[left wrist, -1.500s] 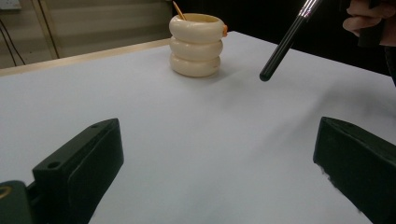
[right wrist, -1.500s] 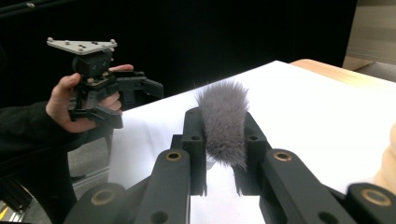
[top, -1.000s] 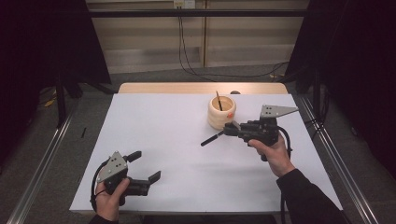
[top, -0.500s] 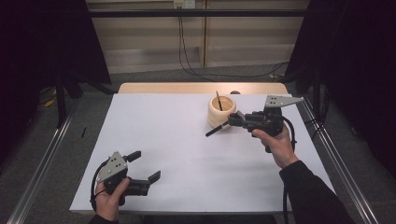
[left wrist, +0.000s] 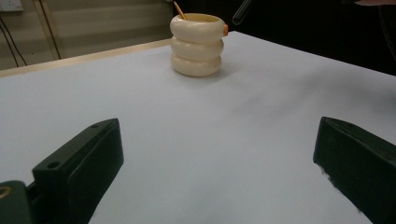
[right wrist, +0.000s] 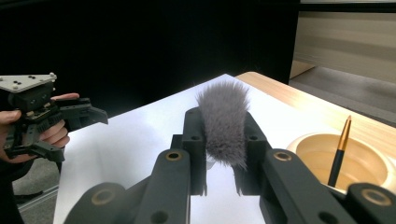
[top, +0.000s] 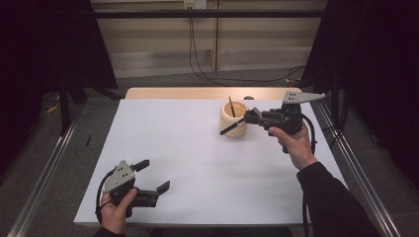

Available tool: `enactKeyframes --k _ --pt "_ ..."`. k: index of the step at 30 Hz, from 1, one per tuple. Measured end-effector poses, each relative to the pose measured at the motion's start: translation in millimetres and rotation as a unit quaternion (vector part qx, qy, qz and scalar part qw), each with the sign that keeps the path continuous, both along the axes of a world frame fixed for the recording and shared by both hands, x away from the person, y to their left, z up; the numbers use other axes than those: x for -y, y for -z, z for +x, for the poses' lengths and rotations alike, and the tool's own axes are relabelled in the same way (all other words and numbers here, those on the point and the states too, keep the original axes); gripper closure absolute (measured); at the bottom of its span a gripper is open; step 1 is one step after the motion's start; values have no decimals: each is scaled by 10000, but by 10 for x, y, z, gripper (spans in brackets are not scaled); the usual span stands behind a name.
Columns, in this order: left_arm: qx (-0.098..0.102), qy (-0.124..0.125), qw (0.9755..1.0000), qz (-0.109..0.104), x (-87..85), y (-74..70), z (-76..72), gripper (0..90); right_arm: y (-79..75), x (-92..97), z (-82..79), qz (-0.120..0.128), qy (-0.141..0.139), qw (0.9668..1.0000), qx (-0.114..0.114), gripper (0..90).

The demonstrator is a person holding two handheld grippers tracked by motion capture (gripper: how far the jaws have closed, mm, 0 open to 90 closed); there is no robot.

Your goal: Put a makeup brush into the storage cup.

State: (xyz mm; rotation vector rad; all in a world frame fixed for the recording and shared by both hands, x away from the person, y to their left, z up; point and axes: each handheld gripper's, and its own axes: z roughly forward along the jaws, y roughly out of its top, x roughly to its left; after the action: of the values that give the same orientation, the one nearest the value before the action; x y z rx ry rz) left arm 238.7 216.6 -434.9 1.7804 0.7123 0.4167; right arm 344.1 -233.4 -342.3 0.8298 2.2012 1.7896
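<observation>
A cream ribbed cup [top: 232,123] stands at the table's back right, also in the left gripper view [left wrist: 196,44] and the right gripper view [right wrist: 369,161]. A black pen with a gold tip [top: 230,105] [right wrist: 340,151] leans inside it. My right gripper [top: 251,117] [right wrist: 223,140] hovers just right of the cup, shut on a dark pen with a grey furry end [top: 228,129] [right wrist: 223,123]. Its shaft slants down-left across the cup's front. My left gripper [top: 154,176] [left wrist: 219,168] rests near the front left edge, open, nothing between its jaws.
The white table top [top: 188,148] lies bare between the two hands. A wooden strip [top: 197,93] runs along the far edge, with cables on the floor behind. Metal rails [top: 44,173] flank the table on both sides.
My right gripper has risen and moved back toward the cup with the furry pen held in it. The left gripper has kept still.
</observation>
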Motion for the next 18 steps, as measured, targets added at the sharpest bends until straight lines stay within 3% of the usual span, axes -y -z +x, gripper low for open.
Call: enactKeyframes --k 18 --pt "-11 1 10000 -15 5 5 0 17 -115 78 196 -54 264 9996 -9 767"
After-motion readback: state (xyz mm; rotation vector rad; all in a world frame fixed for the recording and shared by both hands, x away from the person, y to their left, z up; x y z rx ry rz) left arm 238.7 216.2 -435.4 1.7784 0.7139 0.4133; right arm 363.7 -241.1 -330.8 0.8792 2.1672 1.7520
